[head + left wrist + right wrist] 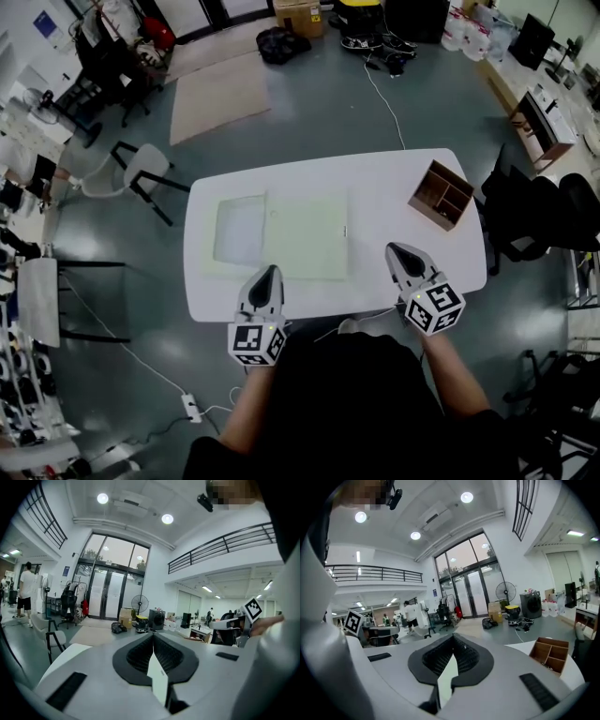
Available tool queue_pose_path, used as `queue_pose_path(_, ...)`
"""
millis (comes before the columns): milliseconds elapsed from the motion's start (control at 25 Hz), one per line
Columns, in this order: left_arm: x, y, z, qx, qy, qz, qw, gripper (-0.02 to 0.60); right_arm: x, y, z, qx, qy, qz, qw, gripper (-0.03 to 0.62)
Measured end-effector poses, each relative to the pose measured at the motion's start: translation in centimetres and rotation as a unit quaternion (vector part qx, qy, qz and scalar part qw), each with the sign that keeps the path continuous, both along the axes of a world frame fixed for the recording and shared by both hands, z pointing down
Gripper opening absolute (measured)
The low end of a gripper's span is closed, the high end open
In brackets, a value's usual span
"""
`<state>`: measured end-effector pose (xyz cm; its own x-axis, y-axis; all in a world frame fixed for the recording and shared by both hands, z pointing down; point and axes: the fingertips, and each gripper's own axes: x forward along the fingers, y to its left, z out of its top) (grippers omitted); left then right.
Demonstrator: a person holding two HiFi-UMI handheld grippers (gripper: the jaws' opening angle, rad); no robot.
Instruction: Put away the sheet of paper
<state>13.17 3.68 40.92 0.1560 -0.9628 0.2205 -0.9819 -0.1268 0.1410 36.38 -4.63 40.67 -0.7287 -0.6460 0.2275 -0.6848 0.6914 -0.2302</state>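
A pale green sheet of paper lies flat in the middle of the white table, beside a clear plastic sleeve on its left. My left gripper hovers over the table's near edge, just in front of the sheet, jaws shut with nothing between them. Near the front right, well clear of the sheet, my right gripper is shut and empty too. Each gripper view looks level across the room over closed jaws, the left gripper and the right gripper; neither shows the sheet.
A wooden compartment box stands at the table's far right. A white chair sits off the left corner and dark chairs on the right. A white cable runs across the floor behind the table.
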Motion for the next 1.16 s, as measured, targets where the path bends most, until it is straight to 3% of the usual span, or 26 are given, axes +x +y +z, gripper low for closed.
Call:
queue_pose_path(520,1.6,0.0,0.8,0.005,-0.001,0.0,1.0,0.005,3.6,1.3,1.5,0.002,0.043,0.039,0.998,-0.002)
queue_pose_path(920,3.4,-1.2,1.0,0.002,0.001,0.025,0.9997,0.005,5.5,1.8,1.6,0.008,0.062,0.05,0.997,-0.002)
queue_pose_path(1160,5.0,-1.7,0.2,0.013,0.038,0.05,0.9979,0.005,5.4,2.1,1.2,0.019,0.068,0.04,0.997,-0.002)
